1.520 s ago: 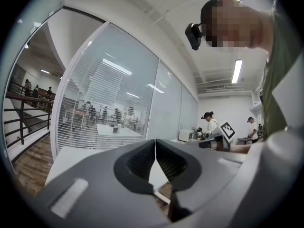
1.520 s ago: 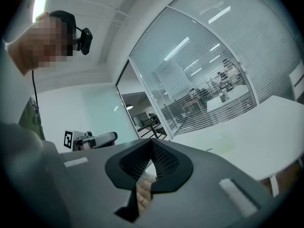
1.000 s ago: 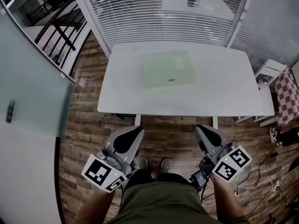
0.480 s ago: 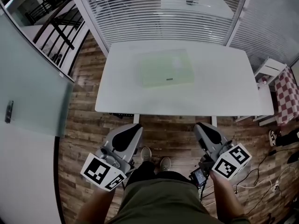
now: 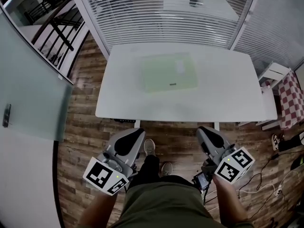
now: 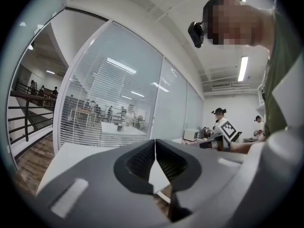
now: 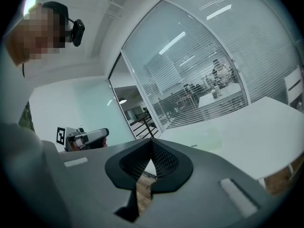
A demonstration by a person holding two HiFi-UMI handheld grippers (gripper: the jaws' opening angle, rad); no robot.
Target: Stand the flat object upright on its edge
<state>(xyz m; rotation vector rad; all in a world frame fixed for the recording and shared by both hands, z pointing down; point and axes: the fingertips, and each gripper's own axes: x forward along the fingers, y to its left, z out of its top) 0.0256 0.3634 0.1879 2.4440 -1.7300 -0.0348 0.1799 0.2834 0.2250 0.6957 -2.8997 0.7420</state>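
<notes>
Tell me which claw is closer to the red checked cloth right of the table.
Right. The right claw sits left of the checked cloth, nearer the person, off the table's near edge. The left claw is farther left, beyond the person's legs.

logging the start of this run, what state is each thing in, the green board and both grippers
green board: lying flat on the white table, not yet stood on its edge, nothing touching it
left gripper: shut, nothing between its jaws, held short of the table's near edge
right gripper: shut, nothing between its jaws, held short of the table's near edge
</notes>
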